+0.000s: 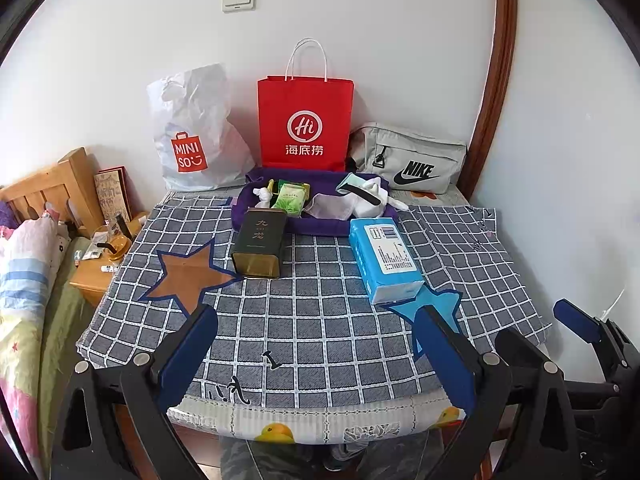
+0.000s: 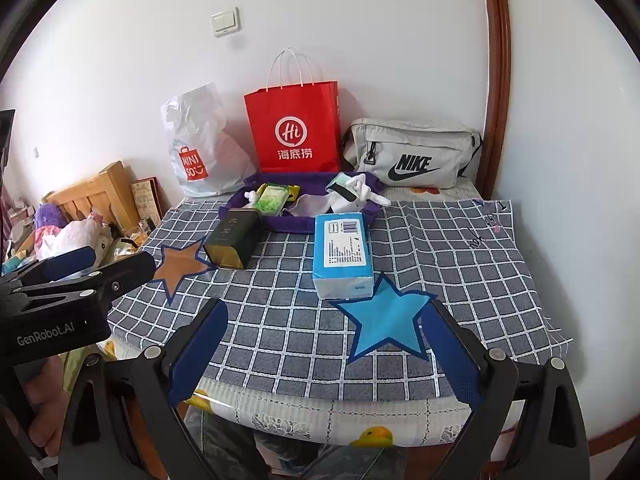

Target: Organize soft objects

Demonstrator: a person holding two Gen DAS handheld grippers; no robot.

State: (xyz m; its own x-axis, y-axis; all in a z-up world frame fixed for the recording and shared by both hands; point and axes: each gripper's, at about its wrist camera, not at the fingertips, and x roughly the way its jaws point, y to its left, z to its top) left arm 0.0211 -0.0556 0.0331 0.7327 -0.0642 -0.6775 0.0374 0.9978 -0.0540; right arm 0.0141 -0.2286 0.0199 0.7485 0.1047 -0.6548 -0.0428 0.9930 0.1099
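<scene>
A blue tissue pack (image 1: pixel 384 258) (image 2: pixel 343 254) lies on the checked cloth, right of a dark tea tin (image 1: pixel 260 242) (image 2: pixel 234 238). Behind them a purple tray (image 1: pixel 320 226) (image 2: pixel 294 224) holds white socks (image 1: pixel 374 196) (image 2: pixel 358 192), a green packet (image 1: pixel 290 198) (image 2: pixel 272 200) and a white cloth (image 1: pixel 332 206). My left gripper (image 1: pixel 316 332) is open at the table's near edge with nothing between its fingers. My right gripper (image 2: pixel 324 326) is open too, low over the blue star patch (image 2: pixel 384 316). In the left wrist view the right gripper (image 1: pixel 568 320) appears at the right edge.
Along the wall stand a white MINISO bag (image 1: pixel 196 136) (image 2: pixel 200 148), a red paper bag (image 1: pixel 306 124) (image 2: pixel 296 128) and a grey Nike pouch (image 1: pixel 412 160) (image 2: pixel 412 154). A brown star patch (image 1: pixel 188 276) (image 2: pixel 180 264) lies left. A bed and a cluttered nightstand (image 1: pixel 100 268) sit left of the table.
</scene>
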